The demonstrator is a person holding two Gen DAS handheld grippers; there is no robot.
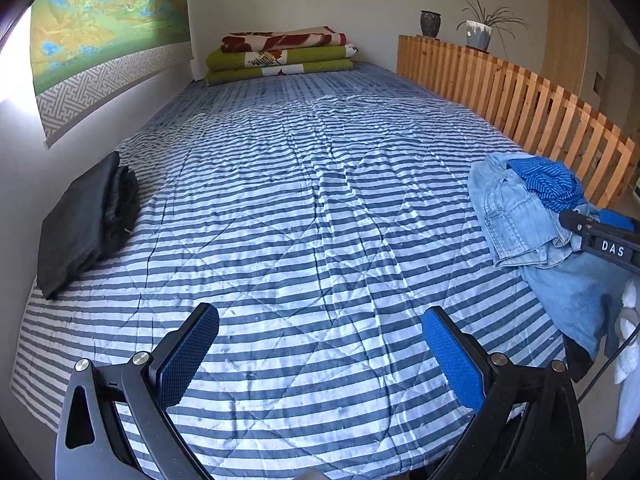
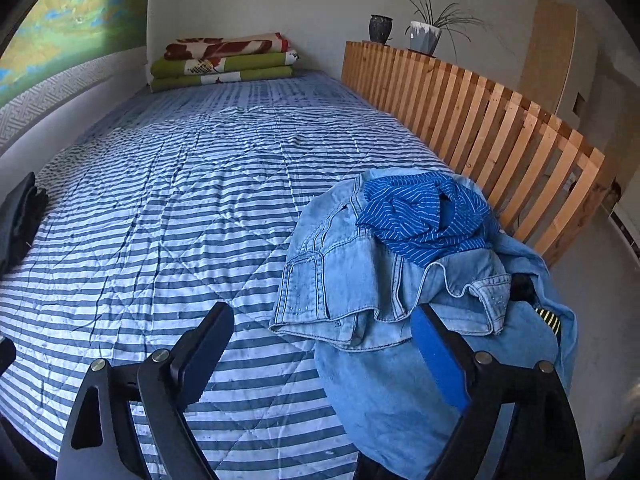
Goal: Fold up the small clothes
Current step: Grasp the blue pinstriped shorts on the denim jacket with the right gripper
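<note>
two views, left wrist first: both look along a striped quilt spread over a bed.
left wrist, claw: the left gripper sits at the bottom of the frame, jaws spread wide, only quilt between the blue pads, nothing held.
left wrist, folded item: a dark folded garment lies at the left edge of the frame, on the quilt beside the wall.
left wrist, task pile: the clothes pile sits at the right edge, pale denim with a blue striped garment on top.
left wrist, other claw: part of the right gripper enters from the far right, overlapping the pile in the picture; contact cannot be told.
right wrist, claw: the right gripper fills the bottom of the frame, jaws well apart, gripping nothing.
right wrist, pile: the denim shirt lies centre right, its near hem between the two fingers in the picture; the right finger overlaps the cloth, the pads do not press it.
right wrist, background: stacked blankets at upper left, a wooden slat rail along the right.
step in hand, judged: reaching for the next garment in the pile.
next move, judged: lower onto one layer's edge, close on it alone, then draw it out to the bare quilt at centre for spreading.
</note>
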